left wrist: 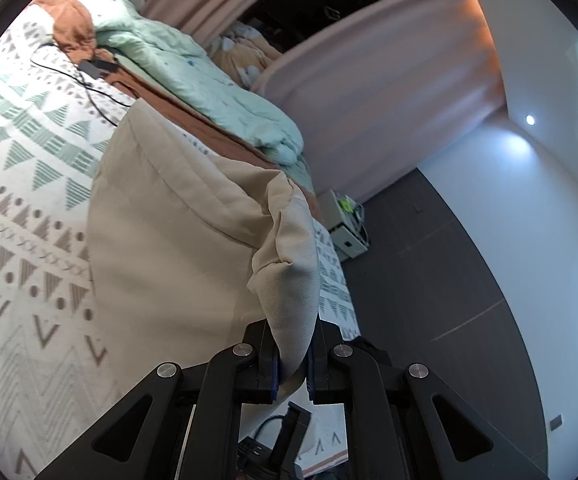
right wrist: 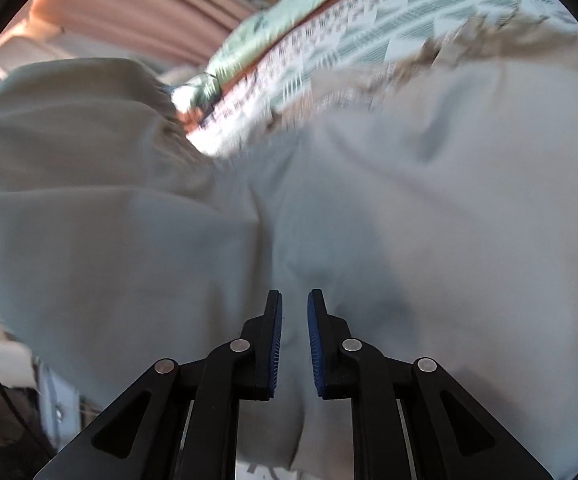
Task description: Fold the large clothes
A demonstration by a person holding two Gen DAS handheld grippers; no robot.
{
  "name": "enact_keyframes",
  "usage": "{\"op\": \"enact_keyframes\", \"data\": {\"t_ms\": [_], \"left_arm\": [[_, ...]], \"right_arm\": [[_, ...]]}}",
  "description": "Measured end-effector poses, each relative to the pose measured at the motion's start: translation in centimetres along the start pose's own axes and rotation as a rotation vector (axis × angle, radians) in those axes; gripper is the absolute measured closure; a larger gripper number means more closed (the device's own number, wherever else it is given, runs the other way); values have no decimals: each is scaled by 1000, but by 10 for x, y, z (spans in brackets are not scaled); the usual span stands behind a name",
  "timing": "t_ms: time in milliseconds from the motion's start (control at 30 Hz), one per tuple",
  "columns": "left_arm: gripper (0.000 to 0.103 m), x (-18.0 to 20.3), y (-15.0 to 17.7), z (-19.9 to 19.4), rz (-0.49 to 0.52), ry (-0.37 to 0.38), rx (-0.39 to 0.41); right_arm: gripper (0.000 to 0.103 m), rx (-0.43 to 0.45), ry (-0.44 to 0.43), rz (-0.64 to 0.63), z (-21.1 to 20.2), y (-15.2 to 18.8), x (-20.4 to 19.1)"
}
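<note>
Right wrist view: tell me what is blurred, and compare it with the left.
Right wrist view: the patterned bedspread and beige garment smear with motion blur, while the right gripper stays sharp. Left wrist view: crisp overall, fisheye-curved, with ceiling-light glare.

- One beige garment (left wrist: 177, 220), the only piece of clothing being handled; it also fills the right wrist view (right wrist: 409, 208).
- Two grippers: the left gripper (left wrist: 293, 354), clamped on a fold of the garment, and the right gripper (right wrist: 294, 332), with a gap between its fingers and nothing in it.
- One patterned bedspread (left wrist: 21, 152) under the garment.
- One mint-green quilt (left wrist: 209, 96) at the far side of the bed.
- One rust-orange pillow (left wrist: 71, 20), far left.
- One black cable (left wrist: 85, 84) with one dark adapter (left wrist: 97, 67).
- Two pink curtains (left wrist: 377, 92).
- One small white cabinet (left wrist: 347, 224) on the floor to the right.
</note>
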State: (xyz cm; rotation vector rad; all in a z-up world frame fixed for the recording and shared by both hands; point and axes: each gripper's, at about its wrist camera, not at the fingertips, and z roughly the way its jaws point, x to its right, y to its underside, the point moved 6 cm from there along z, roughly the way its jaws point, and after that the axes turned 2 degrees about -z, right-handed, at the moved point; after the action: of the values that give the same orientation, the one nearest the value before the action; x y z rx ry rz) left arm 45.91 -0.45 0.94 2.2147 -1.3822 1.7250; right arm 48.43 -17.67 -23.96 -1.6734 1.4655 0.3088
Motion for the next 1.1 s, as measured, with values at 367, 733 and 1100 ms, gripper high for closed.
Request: {"op": "enact_keyframes", "data": {"t_ms": [367, 733, 1100], "left_arm": [[94, 51, 45, 122, 14, 40, -171], [94, 68, 116, 205, 25, 48, -350], [54, 80, 173, 233, 74, 104, -559]], "right_arm": [[78, 264, 11, 216, -100, -20, 80], [78, 371, 22, 394, -140, -15, 141], [75, 455, 182, 431, -191, 18, 174]]}}
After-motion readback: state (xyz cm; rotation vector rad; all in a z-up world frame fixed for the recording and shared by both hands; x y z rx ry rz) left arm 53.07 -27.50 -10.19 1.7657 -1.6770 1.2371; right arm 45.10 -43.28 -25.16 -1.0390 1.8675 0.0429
